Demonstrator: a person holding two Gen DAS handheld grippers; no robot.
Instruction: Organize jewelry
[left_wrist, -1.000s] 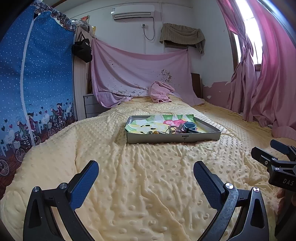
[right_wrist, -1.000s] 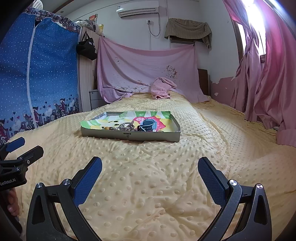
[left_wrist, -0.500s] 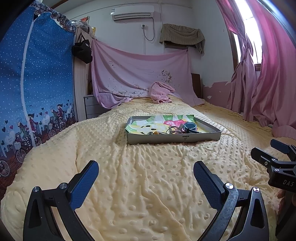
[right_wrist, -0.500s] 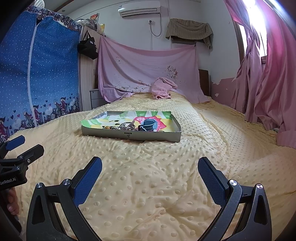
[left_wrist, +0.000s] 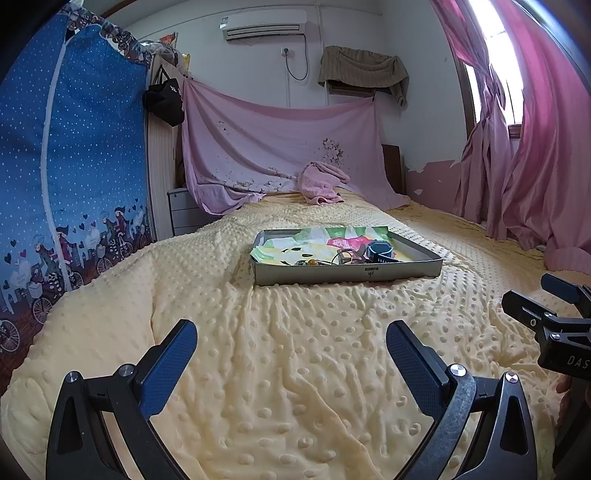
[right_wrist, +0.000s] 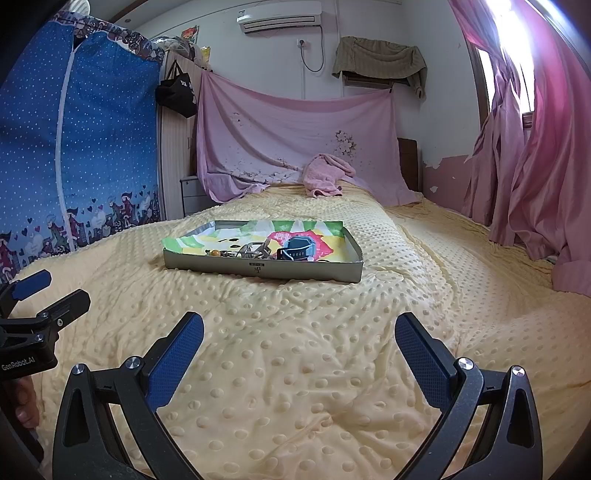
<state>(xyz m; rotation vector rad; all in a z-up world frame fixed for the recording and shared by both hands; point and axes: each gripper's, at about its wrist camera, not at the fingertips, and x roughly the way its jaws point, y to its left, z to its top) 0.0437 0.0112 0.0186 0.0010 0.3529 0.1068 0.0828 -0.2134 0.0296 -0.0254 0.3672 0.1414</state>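
Hovering well short of the tray (left_wrist: 347, 273) on the yellow blanket (left_wrist: 295, 369), left gripper (left_wrist: 291, 349) and right gripper (right_wrist: 299, 338) both spread wide and empty, jewelry (right_wrist: 255, 251) heaped inside, near edge, fitting either unsorted or gathered.

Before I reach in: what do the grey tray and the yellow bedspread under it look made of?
The shallow grey rectangular tray looks like thin sheet metal with a matte, brushed finish: crisp folded walls, dull sheen. The pale yellow bedspread looks like soft plush fabric: raised dots, loose wrinkles. Both guesses rest on looks alone.
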